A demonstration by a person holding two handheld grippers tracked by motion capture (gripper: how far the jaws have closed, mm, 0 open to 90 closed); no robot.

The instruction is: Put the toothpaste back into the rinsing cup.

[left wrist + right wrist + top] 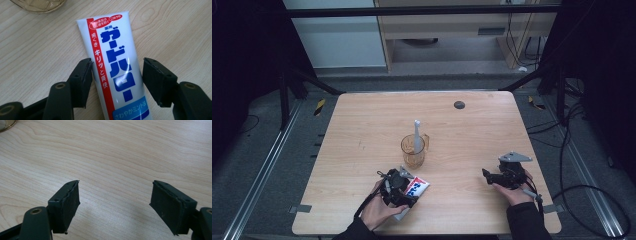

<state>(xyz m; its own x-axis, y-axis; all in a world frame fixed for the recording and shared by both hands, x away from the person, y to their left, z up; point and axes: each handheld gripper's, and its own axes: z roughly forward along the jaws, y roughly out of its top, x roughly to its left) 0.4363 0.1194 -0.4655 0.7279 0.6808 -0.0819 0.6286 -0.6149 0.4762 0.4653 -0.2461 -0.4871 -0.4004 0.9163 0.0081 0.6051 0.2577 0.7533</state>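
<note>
In the high view, a toothpaste tube point(416, 187) is seen lying flat on the wooden table point(362, 130), just on the person's side of an amber glass mug point(414, 151) in which a white toothbrush point(417, 135) stands upright. The left gripper point(404, 196) is held low over the tube, probably so that the tube can be taken across its width. The right gripper point(486, 176) is rested on the table well to the right of the mug, apparently kept out of the way.

In the left gripper view, the toothpaste tube point(117, 72) is found between the two black jaws, which are spread. The left pad point(83, 80) sits right at the tube's edge, though firm contact cannot be confirmed, and the right pad point(156, 80) is kept apart from it by a visible gap. The tube is white and glossy, with a red stripe down one side, large blue Japanese lettering and a pale blue band near the bottom. The mug's base point(37, 5) is seen just beyond the tube's flat end.

In the right gripper view, the jaws are spread wide over bare wood with nothing between them, and the mug's rim point(6, 125) is glimpsed at the corner.
</note>
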